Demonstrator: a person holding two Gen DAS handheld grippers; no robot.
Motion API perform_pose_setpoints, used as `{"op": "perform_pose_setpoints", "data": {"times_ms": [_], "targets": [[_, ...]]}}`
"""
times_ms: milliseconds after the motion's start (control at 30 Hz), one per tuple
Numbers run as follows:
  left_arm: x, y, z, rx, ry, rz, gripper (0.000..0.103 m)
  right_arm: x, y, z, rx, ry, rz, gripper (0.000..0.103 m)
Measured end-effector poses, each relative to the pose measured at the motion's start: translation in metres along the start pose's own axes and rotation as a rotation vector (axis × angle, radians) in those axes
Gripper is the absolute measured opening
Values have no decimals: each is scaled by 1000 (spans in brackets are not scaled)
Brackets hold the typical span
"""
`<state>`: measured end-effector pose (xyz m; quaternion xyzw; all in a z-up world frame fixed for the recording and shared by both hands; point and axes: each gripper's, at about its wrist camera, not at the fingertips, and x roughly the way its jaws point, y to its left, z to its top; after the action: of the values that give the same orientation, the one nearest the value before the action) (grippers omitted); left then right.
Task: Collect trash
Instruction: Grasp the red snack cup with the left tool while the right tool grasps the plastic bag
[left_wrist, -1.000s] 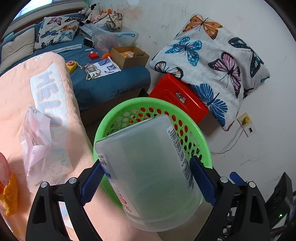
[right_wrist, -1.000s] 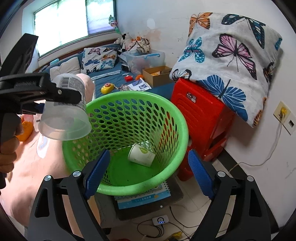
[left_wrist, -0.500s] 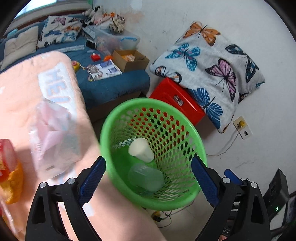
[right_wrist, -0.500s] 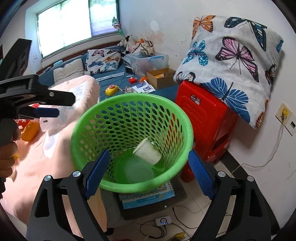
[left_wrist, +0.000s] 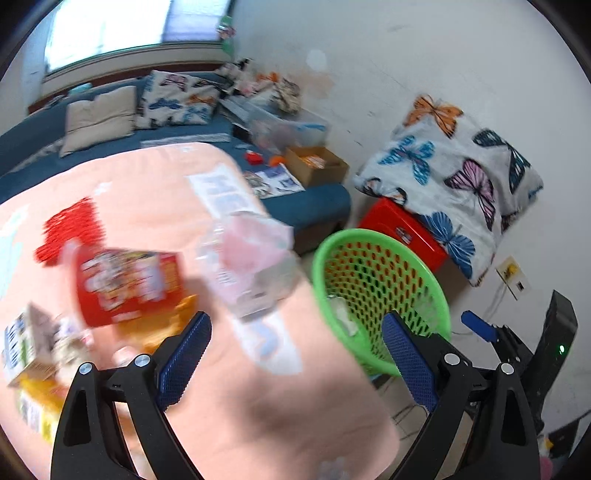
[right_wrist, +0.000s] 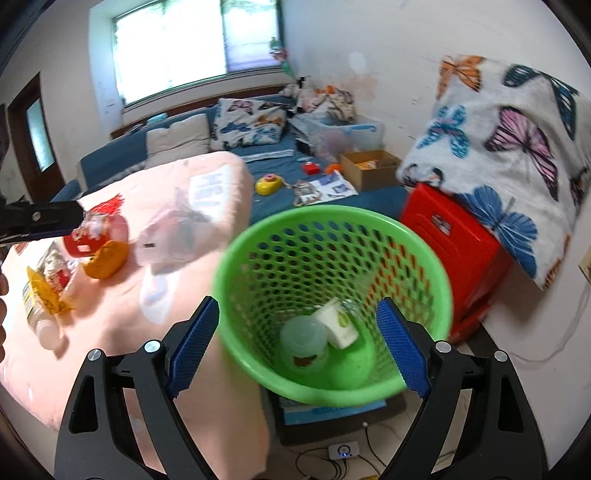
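Left wrist view: our left gripper (left_wrist: 293, 354) is spread wide with nothing in it, over the pink blanket (left_wrist: 155, 192). Nearest trash is the crumpled clear bag (left_wrist: 251, 266), with the red wrapper (left_wrist: 125, 284) left of it. We judge it best to centre on the bag and close low.

Right wrist view: our right gripper (right_wrist: 297, 347) also gapes empty above the green basket (right_wrist: 428, 266), where a clear cup (right_wrist: 304, 341) and a paper cup (right_wrist: 338, 323) lie; we should hold clear of the rim.

Left wrist view is motion-smeared: we cannot read the print on the red packet (left_wrist: 125, 284) or the clear bag (left_wrist: 251, 269). The box (left_wrist: 22, 347) is cut by the left edge. In the right wrist view, the left claw (right_wrist: 40, 221) is cropped at the frame's left edge.
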<state>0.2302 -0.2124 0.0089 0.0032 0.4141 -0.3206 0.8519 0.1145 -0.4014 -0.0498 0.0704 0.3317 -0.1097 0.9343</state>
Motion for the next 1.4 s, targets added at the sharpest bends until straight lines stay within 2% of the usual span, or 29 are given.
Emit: {"op": "perform_pose_setpoints", "data": {"times_ms": [267,433,667,967,1067,1267,1400], "targets": [[-50,42,-32,-20,-62,129,90,23,42,25,-73,14,121,87],[-70,69,-50,-72,-73,172,90,46,71,47,-114,28,189,87],[-88,98,-67,-127,-86,230,90,89,96,74,-125,63,224,87],[-85,119,-54,-136,-94,236,88,141,105,87,-81,137,239,86],[-76,125,-39,-103,-91,228,83,153,107,87,-70,163,238,82],[-49,138,-12,-79,-58,152,78,163,109,83,-58,202,257,73],[-26,143,3,-68,-15,130,74,163,113,81,-76,204,260,62]]}}
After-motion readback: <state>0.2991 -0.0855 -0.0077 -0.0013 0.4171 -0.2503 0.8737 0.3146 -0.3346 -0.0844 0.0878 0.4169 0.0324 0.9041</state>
